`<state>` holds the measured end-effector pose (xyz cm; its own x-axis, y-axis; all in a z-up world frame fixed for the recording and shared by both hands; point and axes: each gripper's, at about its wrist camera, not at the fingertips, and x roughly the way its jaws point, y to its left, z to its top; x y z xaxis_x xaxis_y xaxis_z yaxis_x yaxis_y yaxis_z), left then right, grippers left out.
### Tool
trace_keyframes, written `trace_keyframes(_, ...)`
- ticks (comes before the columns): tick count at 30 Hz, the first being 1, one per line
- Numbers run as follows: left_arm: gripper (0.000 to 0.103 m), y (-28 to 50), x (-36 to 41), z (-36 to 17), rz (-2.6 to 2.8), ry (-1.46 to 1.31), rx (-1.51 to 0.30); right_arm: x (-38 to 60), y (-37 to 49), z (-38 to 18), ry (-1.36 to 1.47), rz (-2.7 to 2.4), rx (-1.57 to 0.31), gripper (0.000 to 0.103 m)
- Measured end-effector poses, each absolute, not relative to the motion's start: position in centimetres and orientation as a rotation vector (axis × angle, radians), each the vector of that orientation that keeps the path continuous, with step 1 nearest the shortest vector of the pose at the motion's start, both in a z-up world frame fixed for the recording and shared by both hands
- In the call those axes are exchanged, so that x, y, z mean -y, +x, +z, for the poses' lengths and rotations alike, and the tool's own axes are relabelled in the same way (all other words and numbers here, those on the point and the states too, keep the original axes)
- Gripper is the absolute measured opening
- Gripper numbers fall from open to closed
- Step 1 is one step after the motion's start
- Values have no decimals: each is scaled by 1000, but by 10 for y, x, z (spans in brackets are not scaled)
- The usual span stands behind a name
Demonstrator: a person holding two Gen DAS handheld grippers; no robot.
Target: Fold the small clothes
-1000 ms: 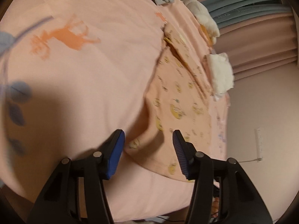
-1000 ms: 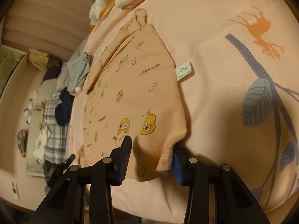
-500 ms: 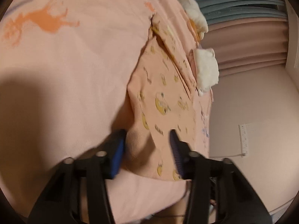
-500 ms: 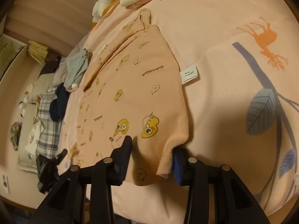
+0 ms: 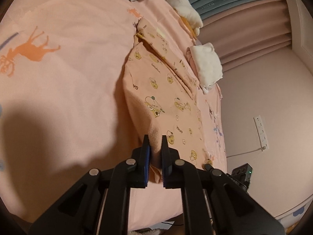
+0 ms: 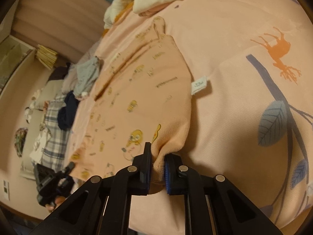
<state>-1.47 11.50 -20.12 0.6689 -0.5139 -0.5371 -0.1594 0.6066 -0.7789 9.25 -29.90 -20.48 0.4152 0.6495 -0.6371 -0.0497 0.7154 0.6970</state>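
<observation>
A small peach garment [image 5: 166, 90] printed with yellow cartoon ducks lies on a pink bedspread [image 5: 68, 78]. My left gripper [image 5: 155, 143] is shut on the garment's near hem at one corner. My right gripper [image 6: 157, 152] is shut on the near hem at the other corner of the same garment [image 6: 140, 90]. A white care label [image 6: 199, 85] sticks out from its right edge. The left gripper also shows at the lower left of the right wrist view [image 6: 52, 184].
The bedspread [image 6: 244, 78] bears an orange deer and blue leaf prints. White folded clothes [image 5: 207, 64] lie by the curtain. A grey garment [image 6: 88, 76], a dark one [image 6: 66, 109] and plaid fabric [image 6: 52, 117] lie at the left. A wall power strip [image 5: 261, 132] hangs beyond the bed.
Both grippers went from open around the garment's hem to shut on it. The fabric now bunches up between each pair of fingers.
</observation>
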Motion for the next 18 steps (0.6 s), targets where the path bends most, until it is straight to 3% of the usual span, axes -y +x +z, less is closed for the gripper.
trace_keyframes(18, 8, 19, -110, -143, -122, -756, -716, 288, 121, -132, 563, 539, -897, 12)
